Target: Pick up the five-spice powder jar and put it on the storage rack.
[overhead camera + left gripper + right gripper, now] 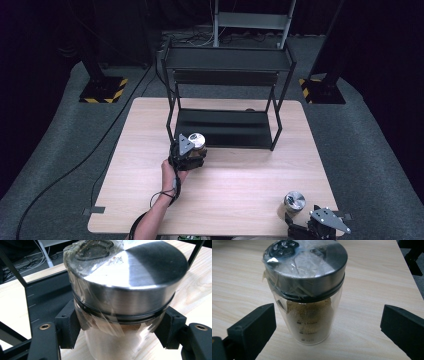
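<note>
In the high view the right tongs (320,227) are cut off by the bottom edge of the picture, and the left tongs (190,151) are mostly covered by their own grey three-cornered plate, so their jaws cannot be made out there. In the left gripper view the clear glass jar with a brushed steel lid (125,290) stands so close that its base runs out of the picture. Its contents are hard to tell through the crinkled clear film wrapped over the lid and shoulder; only a brownish band shows under the lid.

The second clear glass jar with a steel lid (308,290) carries faint printed measuring marks. The top one reads "150ml"; the lower ones are too blurred to read. It holds a tan, sandy powder and is also wrapped in clear film over the lid.

The left tongs are clamped on the first jar, one black pad on each side just under the lid ring. The jar is held at the front left corner of the black metal two-tier shelf rack (227,90), which stands at the far middle of the light wooden table (240,185).

The right tongs stand wide, a pad either side of the second jar with clear gaps, touching nothing. That jar (294,201) stands upright near the table's front right corner.
</note>
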Available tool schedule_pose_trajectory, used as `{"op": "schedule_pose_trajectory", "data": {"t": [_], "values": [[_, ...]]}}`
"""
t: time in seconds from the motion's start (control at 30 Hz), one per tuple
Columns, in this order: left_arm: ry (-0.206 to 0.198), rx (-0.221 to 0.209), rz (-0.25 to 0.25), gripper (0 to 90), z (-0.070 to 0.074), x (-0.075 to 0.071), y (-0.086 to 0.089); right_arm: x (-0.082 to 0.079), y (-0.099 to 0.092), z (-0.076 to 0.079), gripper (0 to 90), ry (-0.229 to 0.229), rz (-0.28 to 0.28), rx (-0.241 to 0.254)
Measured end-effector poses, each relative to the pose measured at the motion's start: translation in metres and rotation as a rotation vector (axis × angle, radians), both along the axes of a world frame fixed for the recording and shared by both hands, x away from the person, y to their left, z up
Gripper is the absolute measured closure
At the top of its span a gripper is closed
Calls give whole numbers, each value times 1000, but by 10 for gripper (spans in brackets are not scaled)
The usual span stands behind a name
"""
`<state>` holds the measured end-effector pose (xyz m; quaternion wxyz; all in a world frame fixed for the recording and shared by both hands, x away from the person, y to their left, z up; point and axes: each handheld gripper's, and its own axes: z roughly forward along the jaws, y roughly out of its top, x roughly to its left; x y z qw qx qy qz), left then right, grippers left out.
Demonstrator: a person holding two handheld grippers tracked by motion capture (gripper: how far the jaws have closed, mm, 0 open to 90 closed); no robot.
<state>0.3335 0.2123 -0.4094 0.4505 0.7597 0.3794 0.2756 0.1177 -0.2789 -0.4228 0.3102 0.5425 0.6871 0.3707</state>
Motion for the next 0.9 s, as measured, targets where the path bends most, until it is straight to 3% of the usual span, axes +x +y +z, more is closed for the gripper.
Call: {"op": "schedule_pose_trajectory", "data": {"t": [0.9], "values": [[28,0,24,309,6,27,1,0,0,0,0,2,-3,-5]]}}
